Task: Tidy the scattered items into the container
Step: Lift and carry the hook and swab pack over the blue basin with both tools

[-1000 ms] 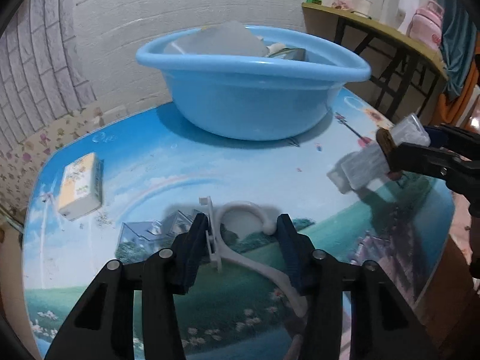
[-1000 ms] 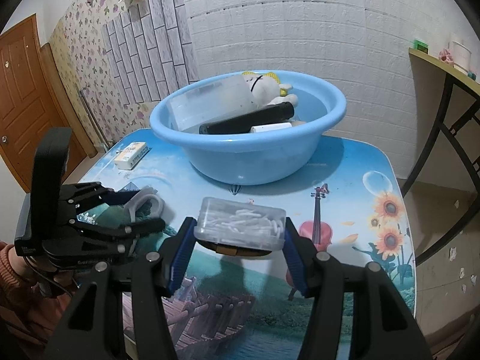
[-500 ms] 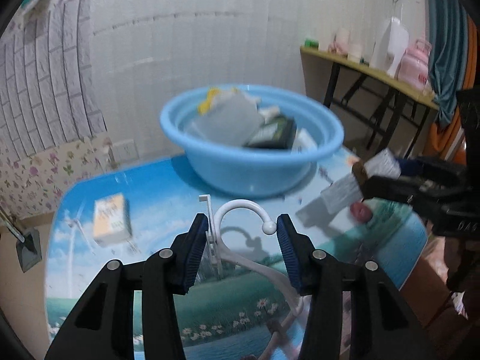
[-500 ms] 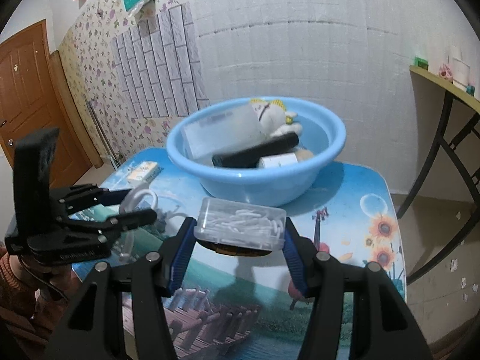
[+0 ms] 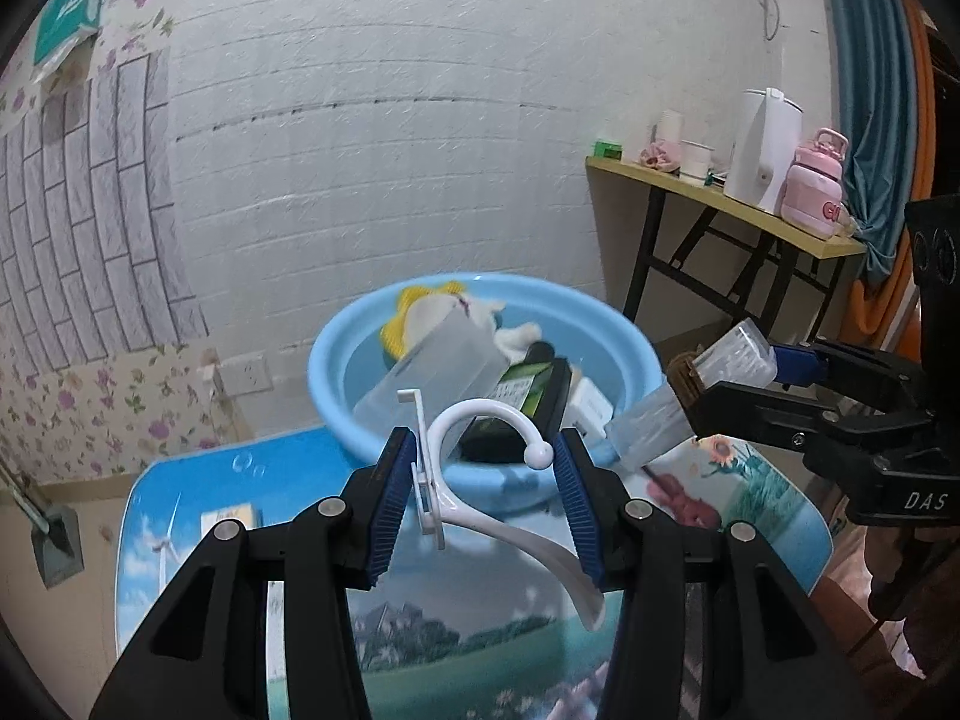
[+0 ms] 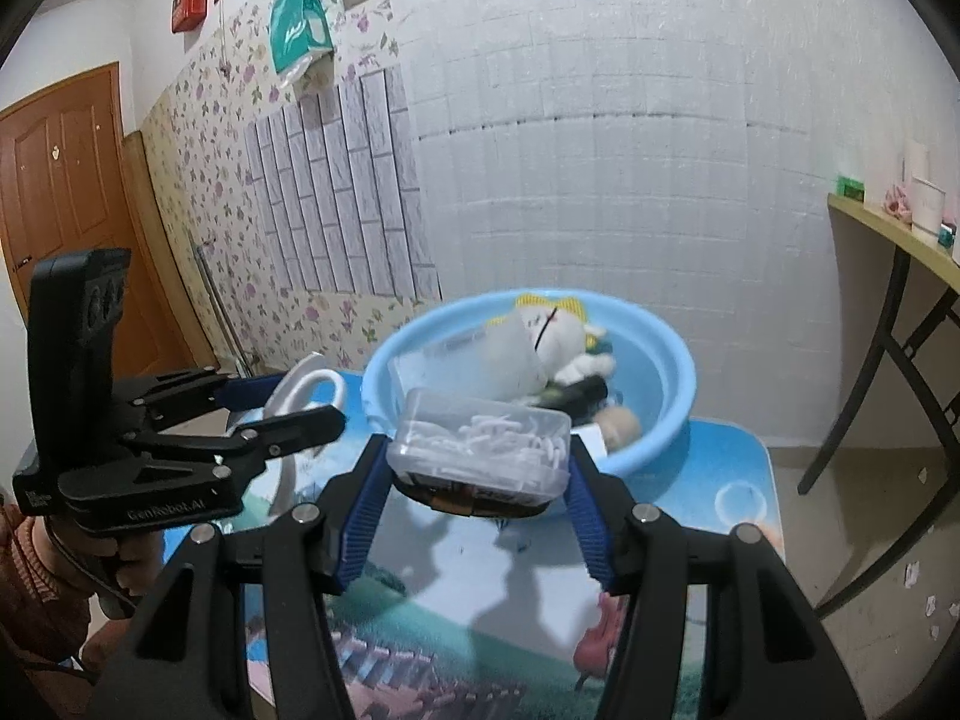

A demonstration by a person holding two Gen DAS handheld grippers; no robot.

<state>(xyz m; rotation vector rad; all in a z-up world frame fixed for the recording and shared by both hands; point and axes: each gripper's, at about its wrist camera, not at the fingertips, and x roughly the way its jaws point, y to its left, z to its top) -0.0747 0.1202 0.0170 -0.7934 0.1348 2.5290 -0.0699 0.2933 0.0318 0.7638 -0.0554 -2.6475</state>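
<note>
**Tally of what is in view**

One blue basin [image 5: 480,324] on one tabletop [image 5: 180,480]. Two claws: left claw [image 5: 483,468], right claw [image 6: 477,468]. One white hanger [image 5: 480,420], one clear lidded box [image 6: 480,444], one plush toy [image 6: 552,336], one small carton [image 5: 231,519] on the tabletop.

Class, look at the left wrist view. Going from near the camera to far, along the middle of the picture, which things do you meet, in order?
left gripper holding the white hanger hook → blue basin → plush toy at the basin's far side → white brick wall
</note>
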